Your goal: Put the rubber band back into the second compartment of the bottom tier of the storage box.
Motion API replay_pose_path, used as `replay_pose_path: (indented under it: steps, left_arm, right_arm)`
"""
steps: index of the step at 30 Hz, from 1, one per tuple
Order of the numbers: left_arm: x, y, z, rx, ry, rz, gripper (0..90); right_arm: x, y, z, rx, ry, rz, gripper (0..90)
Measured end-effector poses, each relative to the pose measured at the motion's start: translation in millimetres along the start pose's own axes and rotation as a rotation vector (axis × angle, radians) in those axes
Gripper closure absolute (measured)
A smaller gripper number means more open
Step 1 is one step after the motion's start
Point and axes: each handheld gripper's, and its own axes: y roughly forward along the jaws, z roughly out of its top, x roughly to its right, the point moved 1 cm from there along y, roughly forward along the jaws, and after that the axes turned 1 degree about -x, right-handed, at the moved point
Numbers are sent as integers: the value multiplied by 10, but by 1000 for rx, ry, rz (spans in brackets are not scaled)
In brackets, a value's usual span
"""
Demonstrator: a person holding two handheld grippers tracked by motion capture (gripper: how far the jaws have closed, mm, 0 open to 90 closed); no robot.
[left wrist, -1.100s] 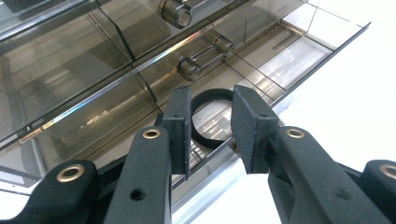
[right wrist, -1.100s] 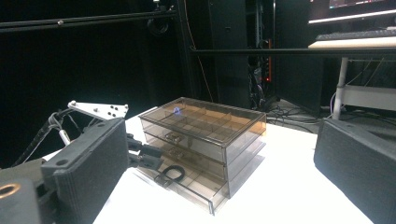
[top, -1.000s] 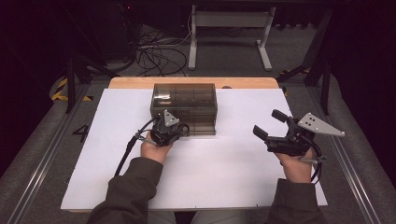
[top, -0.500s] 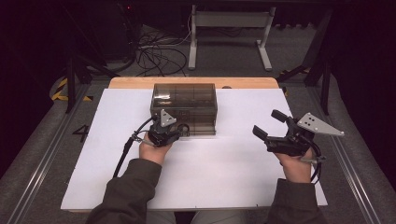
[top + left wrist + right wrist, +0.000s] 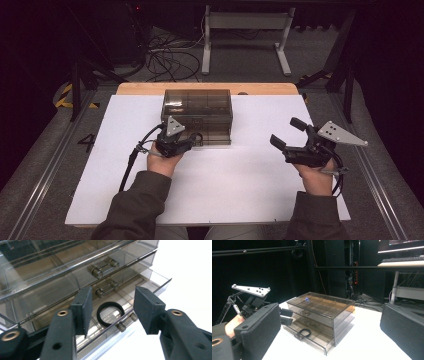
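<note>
A smoky clear drawer box (image 5: 197, 107) stands at the back middle of the white table top (image 5: 240, 200). Its bottom drawer (image 5: 150, 281) is pulled out a little, and a black ring (image 5: 110, 304) lies inside it. My left gripper (image 5: 192, 141) hovers at the drawer front. Its jaws have just been opening and stand apart with nothing between the pads (image 5: 83, 305); the ring lies beyond them. In the right gripper view the box (image 5: 322, 307), the ring (image 5: 305, 329) and the left gripper (image 5: 285, 316) show. My right gripper (image 5: 286, 132) is held open above the table's right side, well clear of the box.
A wooden strip (image 5: 150, 88) borders the table's far edge. Metal rails run along both sides. On the floor beyond lie cables (image 5: 167, 55) and a desk frame (image 5: 245, 22). White surface lies bare in front of the box and between the hands.
The left gripper has stayed at the drawer front with hardly any shift. The right gripper and the box have kept their places.
</note>
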Motion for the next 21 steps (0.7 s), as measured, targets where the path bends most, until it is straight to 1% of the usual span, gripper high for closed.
replay_pose_path:
  steps: [2, 8, 11, 14, 16, 17, 20, 21]
  left_arm:
    - [1, -25, 7, 4, -4, -12, 442]
    - [3, -99, 23, 25, 3, -13, 400]
    - [2, -143, 27, 44, 6, -24, 376]
    - [1, -191, 17, 65, 9, -25, 353]
    - [-3, -213, 10, 69, 3, -26, 332]
    - [-8, -226, 5, 74, 0, -28, 325]
    - [-19, -255, -1, 83, 0, -22, 303]
    - [-21, -267, -4, 86, -5, -27, 294]
  right_arm:
    - [0, 0, 0, -1, 1, -1, 39]
    - [-8, 17, -6, -6, -2, 3, 39]
    - [-9, 16, -6, -6, -3, 3, 39]
    - [-8, 7, -2, -4, -2, 3, 39]
    - [-3, 6, -3, -5, -6, 0, 39]
    - [-8, 7, -2, -4, 1, 3, 39]
    - [-15, 18, -5, -6, -4, 5, 39]
    - [-17, 19, -5, -7, -3, 7, 39]
